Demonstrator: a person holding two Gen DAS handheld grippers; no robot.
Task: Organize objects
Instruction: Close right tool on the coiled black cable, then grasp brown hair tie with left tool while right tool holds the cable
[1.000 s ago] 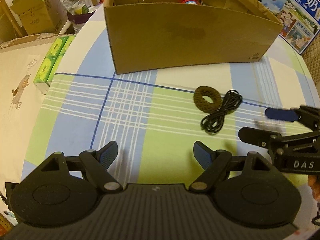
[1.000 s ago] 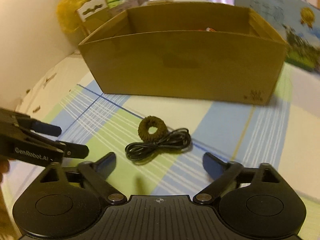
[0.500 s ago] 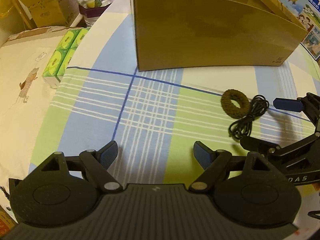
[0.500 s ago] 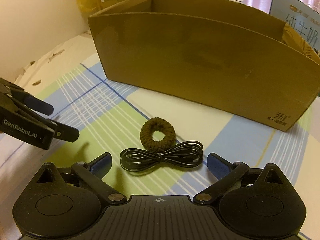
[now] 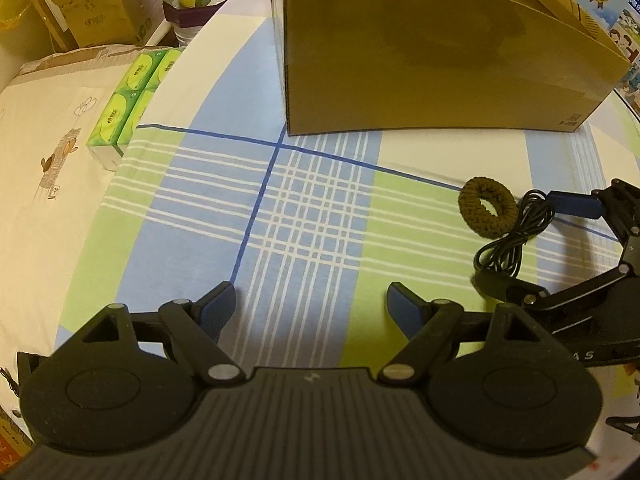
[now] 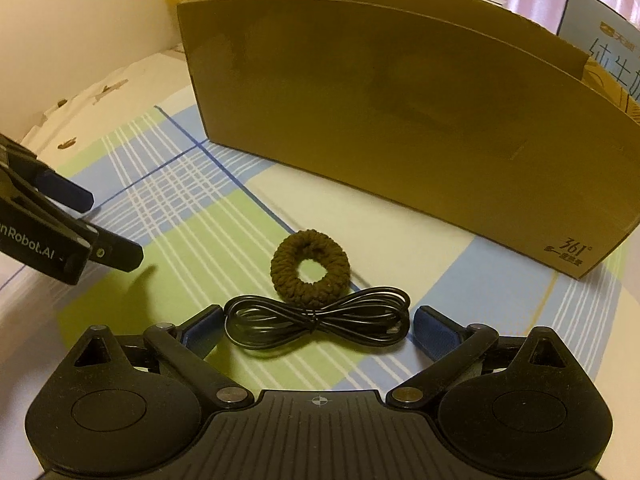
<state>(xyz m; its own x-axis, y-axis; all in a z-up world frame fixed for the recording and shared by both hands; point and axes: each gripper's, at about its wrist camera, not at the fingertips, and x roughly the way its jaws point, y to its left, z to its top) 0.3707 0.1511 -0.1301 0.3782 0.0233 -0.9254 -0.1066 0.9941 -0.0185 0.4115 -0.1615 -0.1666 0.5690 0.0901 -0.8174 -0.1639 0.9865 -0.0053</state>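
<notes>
Since the box (image 6: 400, 128) stands tall at the table's (image 5: 304, 216) far side, you'll need lift w/ any load or you'll clip its wall. Cable (image 6: 318, 322) lies between your right gripper (image 6: 316, 328) fingers, apart, not clamped; scrunchie (image 6: 310, 272) touches it & may drag along. Left gripper (image 5: 310, 306): fingers apart, empty.

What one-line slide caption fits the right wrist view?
Open right gripper straddles a coiled black cable beside a brown hair tie, before a cardboard box.
</notes>
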